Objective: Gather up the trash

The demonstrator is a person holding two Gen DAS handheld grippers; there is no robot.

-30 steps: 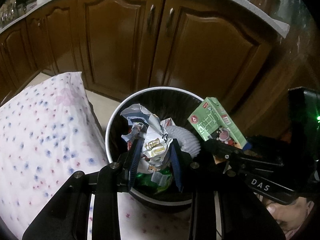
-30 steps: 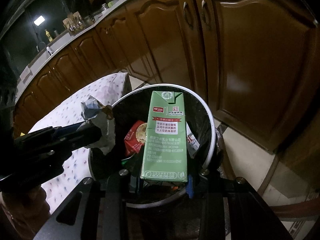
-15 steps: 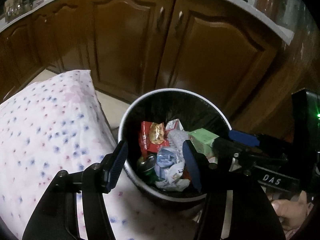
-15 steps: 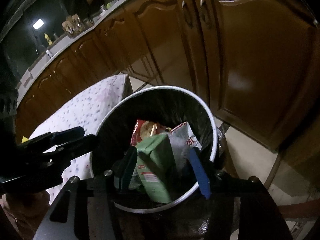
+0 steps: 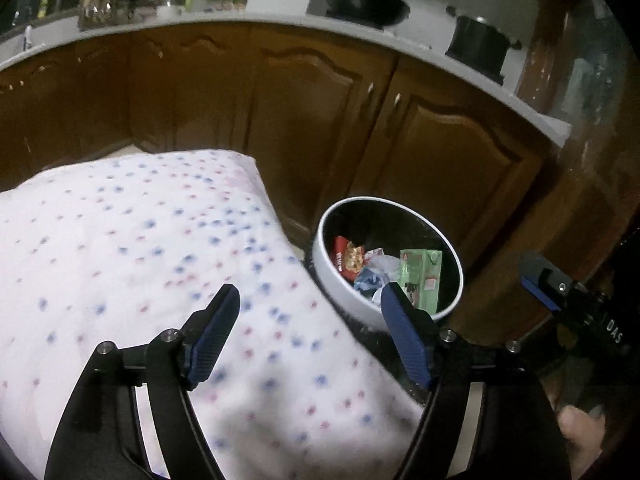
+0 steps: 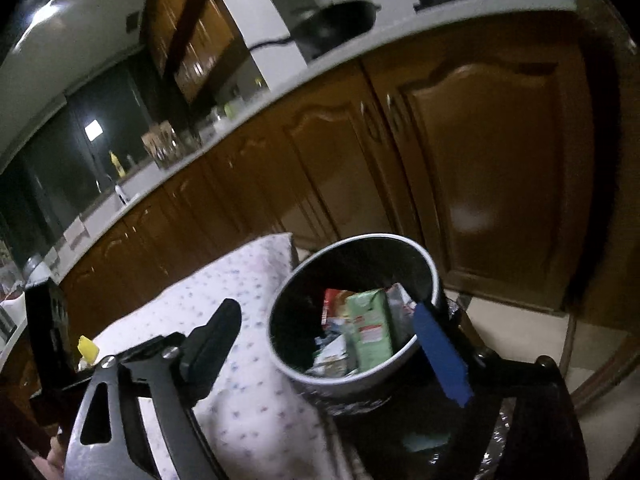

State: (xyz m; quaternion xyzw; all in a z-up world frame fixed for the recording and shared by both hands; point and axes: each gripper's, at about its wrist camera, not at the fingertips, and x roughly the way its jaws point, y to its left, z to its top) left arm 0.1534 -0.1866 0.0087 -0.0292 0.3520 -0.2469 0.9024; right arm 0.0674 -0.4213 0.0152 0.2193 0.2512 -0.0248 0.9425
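1. Progress: both pieces of trash now lie in the waste bin (image 5: 326, 258). The green drink carton (image 5: 420, 278) stands tilted against the bin's right inner wall, and the crumpled wrapper (image 5: 370, 280) sits just left of it on the pile.
2. The left hand-held gripper (image 5: 310, 330) is released. Its jaws have just been opening and nothing is between them; they hang over the near right part of the spotted cloth (image 5: 140, 260), near the bin.
3. The right hand-held gripper (image 6: 340, 344) is released as well. Its jaws have just been opening and stand wide on either side of the bin as seen from its camera, with nothing pressed between the pads.
4. What is left: I see no loose trash on the spotted cloth or on the strip of floor beside the bin, so the collecting looks close to done. The parts of the room outside both views cannot be judged.
5. Count: one waste bin with a black liner; one green carton; one red snack packet (image 5: 348, 254) at the far left of the pile; one crumpled wrapper; some smaller scraps too tangled to count.
6. Count, surroundings: two hand-held grippers; one spotted cloth; one dark wok (image 5: 360, 6) and one black pot (image 5: 478, 46) on the far bench (image 5: 280, 26).
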